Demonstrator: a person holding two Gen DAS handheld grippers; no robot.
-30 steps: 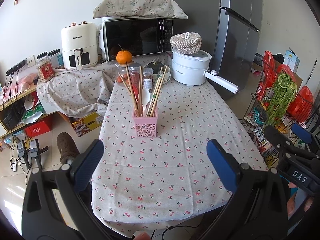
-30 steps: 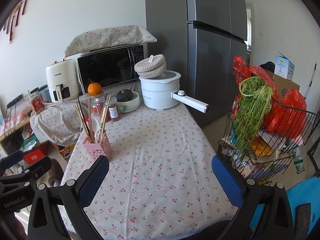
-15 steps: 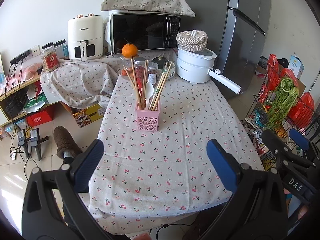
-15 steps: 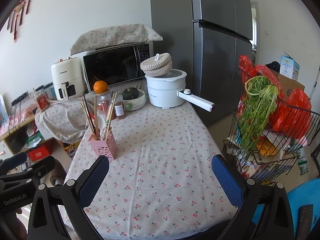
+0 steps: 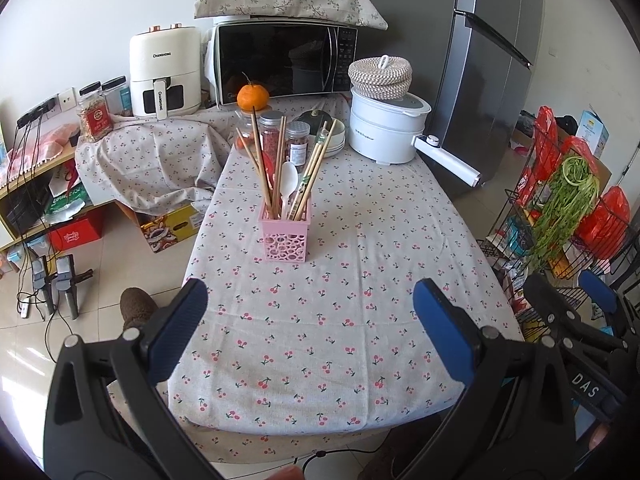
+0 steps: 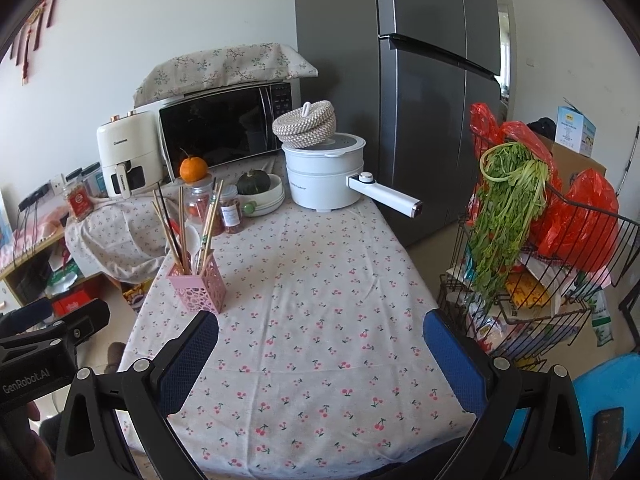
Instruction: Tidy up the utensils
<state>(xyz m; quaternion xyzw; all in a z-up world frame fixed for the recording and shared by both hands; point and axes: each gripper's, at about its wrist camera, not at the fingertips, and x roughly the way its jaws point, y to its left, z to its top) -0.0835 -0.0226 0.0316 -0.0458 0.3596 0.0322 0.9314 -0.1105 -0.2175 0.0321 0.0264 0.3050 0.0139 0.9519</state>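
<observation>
Cherry-cloth desk (image 5: 340, 320) bare up front; pink holder (image 5: 285, 236) already stocked with chopsticks (image 5: 262, 164). Your left tool (image 5: 310, 328), right tool (image 6: 320, 350) wide, empty. Reach holder next.

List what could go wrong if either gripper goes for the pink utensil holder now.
1. The pink holder looks light, with tall chopsticks leaning outward; a nudge may tip it.
2. Glass jars stand close behind; a far reach may knock them.
3. Dragging the holder could bunch the loose tablecloth.
</observation>
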